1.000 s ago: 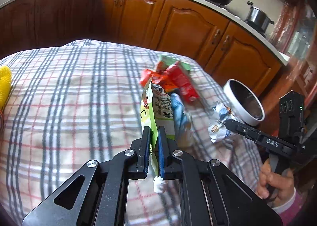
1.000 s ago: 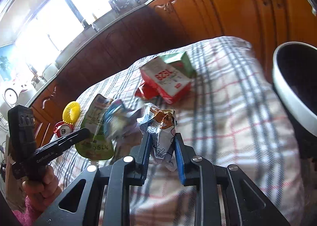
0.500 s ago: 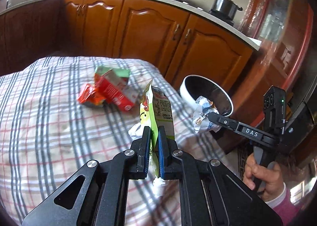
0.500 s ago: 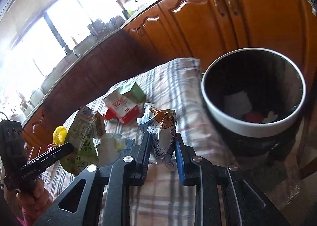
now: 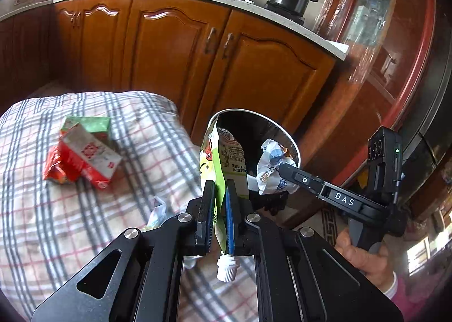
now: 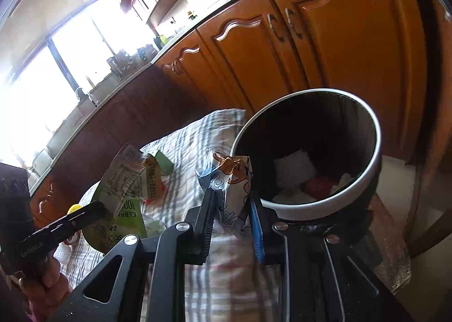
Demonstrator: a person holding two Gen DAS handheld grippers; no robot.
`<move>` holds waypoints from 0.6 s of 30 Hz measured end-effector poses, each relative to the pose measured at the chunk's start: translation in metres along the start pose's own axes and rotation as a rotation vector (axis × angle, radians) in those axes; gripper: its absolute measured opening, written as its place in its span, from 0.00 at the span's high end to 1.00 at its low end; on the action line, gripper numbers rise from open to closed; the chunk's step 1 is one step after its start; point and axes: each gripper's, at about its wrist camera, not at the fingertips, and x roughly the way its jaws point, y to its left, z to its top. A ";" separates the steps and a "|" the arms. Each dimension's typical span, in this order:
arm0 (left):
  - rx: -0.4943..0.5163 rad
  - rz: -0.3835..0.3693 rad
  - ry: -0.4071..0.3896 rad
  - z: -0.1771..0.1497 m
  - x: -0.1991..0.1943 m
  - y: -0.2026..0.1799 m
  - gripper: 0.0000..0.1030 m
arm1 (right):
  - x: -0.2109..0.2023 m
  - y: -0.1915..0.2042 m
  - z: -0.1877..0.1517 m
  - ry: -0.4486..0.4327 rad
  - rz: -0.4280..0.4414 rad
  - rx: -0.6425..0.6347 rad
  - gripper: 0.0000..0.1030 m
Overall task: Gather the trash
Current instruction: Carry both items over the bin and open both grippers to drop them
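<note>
I carry a green pouch [image 5: 223,158] in the left gripper [image 5: 219,209] and a crumpled wrapper [image 6: 231,178] in the right gripper [image 6: 230,217], both clamped tight, toward the bin [image 6: 364,180] just ahead, where each must next be released over the rim.

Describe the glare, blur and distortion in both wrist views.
Right wrist: the window is blown out white, the cabinets bow with the fisheye, and the bin interior is dark. Left wrist: even light, a curved counter edge, slight blur on the plaid cloth, reflections on the glass cabinet.
</note>
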 end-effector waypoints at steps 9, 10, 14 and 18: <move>0.018 -0.004 0.037 0.014 0.039 -0.019 0.94 | -0.005 -0.023 0.010 -0.020 -0.056 0.015 0.77; 0.018 -0.004 0.039 0.015 0.042 -0.020 0.94 | -0.005 -0.025 0.011 -0.022 -0.064 0.015 0.77; 0.019 -0.005 0.050 0.021 0.055 -0.025 0.94 | -0.004 -0.030 0.016 -0.026 -0.087 0.012 0.77; 0.024 -0.004 0.060 0.026 0.067 -0.029 0.94 | -0.001 -0.040 0.022 -0.024 -0.105 0.008 0.77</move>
